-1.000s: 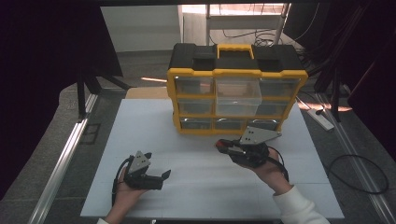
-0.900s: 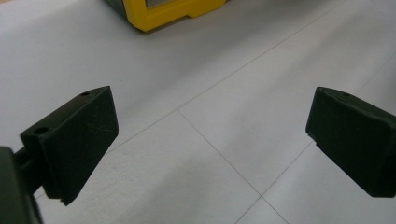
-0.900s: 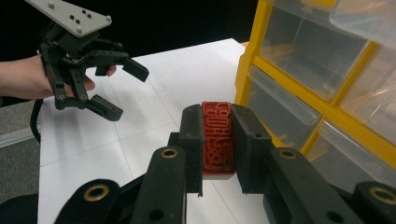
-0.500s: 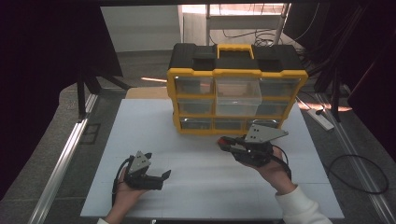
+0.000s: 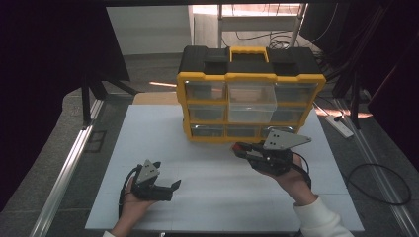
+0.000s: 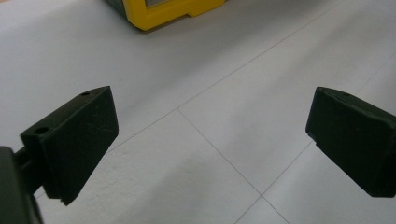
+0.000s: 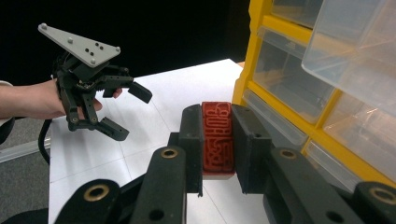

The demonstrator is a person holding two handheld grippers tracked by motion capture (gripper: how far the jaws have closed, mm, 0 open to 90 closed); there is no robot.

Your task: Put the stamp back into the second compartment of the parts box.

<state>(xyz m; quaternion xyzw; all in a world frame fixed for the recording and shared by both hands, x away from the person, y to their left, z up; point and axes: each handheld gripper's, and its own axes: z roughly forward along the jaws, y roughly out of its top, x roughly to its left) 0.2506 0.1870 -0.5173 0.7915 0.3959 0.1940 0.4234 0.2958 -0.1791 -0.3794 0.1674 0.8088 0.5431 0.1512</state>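
A yellow and black drawer organizer (image 5: pixel 249 98) stands at the back of the white table (image 5: pixel 148 143), its clear drawers facing me. My right gripper (image 5: pixel 240 148) hovers just in front of its bottom row, shut on a red carved stamp block (image 7: pixel 217 135), which is clamped upright between the two black pads. The drawers (image 7: pixel 322 70) are close on the right in the right gripper view. My left gripper (image 5: pixel 170 190) rests low at the table's front left, jaws wide open with nothing between them (image 6: pixel 210 140). It also appears farther off in the right gripper view (image 7: pixel 130 113).
A white power strip (image 5: pixel 341 126) and a looped black cable (image 5: pixel 380 182) lie on the floor to the table's right. A metal rail (image 5: pixel 69 168) runs along the left side. Dark curtains surround the back.
The right gripper with the red stamp has edged a little toward the organizer. The left gripper has stayed where it was.
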